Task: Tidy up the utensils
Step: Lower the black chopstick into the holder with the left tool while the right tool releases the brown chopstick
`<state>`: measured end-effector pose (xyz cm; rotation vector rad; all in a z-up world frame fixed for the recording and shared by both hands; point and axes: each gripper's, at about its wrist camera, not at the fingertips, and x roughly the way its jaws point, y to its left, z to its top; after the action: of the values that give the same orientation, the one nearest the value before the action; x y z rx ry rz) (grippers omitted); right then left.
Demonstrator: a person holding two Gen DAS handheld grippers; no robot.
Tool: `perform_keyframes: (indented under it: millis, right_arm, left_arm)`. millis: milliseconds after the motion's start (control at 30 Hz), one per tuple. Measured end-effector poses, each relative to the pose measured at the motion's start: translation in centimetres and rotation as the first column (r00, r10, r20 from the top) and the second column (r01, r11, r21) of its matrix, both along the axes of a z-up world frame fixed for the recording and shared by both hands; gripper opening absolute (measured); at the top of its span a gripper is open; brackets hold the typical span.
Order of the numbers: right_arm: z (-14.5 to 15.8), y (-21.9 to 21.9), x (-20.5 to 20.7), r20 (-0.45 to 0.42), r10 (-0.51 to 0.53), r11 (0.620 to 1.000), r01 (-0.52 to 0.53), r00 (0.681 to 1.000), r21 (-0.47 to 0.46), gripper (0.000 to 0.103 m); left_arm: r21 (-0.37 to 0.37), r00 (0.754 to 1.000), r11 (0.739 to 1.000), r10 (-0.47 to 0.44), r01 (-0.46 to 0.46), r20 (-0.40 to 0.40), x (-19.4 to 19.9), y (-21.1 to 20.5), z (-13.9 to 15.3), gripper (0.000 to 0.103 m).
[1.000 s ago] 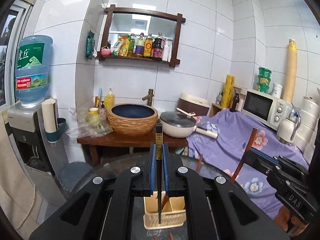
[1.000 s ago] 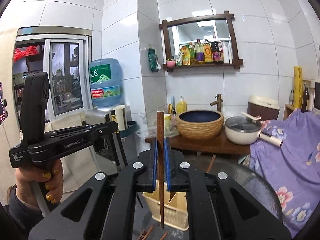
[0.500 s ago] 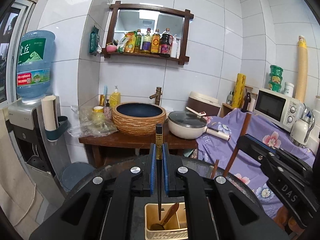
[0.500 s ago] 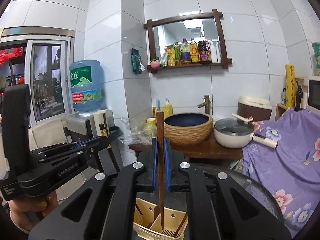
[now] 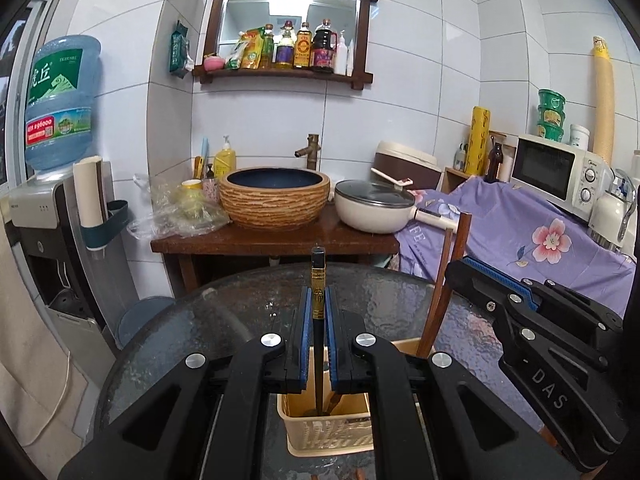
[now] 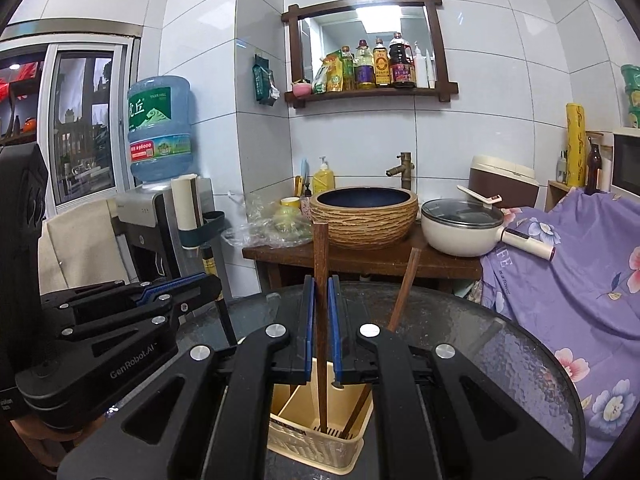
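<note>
White-tiled kitchen corner around a wooden washstand

The washstand [image 5: 276, 242] stands against the tiled wall [image 5: 420, 92]; a mirror shelf [image 5: 286, 32] hangs above it, a water dispenser [image 5: 44, 208] and window [image 6: 80, 132] are to its left, and a microwave [image 5: 558, 170] to its right.

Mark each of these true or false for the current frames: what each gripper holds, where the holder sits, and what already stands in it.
1. The left gripper is shut on a black chopstick with a gold band. True.
2. The right gripper is open and holds nothing. False: it is shut on a brown wooden chopstick.
3. The beige utensil holder stands on the round glass table. True.
4. The brown wooden chopstick's lower tip is inside the holder. True.
5. The holder has no other utensil in it. False: another brown chopstick leans in it.
6. The white pot sits on the glass table. False: it rests on the wooden stand beside the basin.
</note>
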<state>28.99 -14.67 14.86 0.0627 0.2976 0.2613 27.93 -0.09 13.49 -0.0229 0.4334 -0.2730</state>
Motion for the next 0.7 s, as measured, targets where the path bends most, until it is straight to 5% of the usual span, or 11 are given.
perform_keyframes:
  millis: [500,600,633,700]
  right_arm:
    - [-1.4,-0.3,-0.1,0.005,-0.011,1.0,0.011,1.0,-0.021,0.009]
    - [-1.2,-0.4,-0.5,0.013,-0.015,1.0,0.015,1.0,-0.024,0.033]
    - [-1.1,-0.5,-0.8,0.025,-0.019,1.0,0.019,1.0,-0.019,0.054]
    - [-0.9,-0.7,-1.5,0.057,-0.028,0.999,0.029,0.998,-0.014,0.058]
  left_arm:
    - [0.024,0.999,1.0,0.011,-0.01,-0.039,0.7,0.0,-2.5,0.007]
    - [0.026,0.999,1.0,0.007,-0.006,-0.038,0.6,-0.1,-2.5,0.007]
    - [0.029,0.999,1.0,0.005,-0.004,-0.032,0.4,-0.1,-2.4,0.009]
    - [0.024,1.0,1.0,0.002,-0.002,-0.024,0.0,0.0,-2.2,0.02]
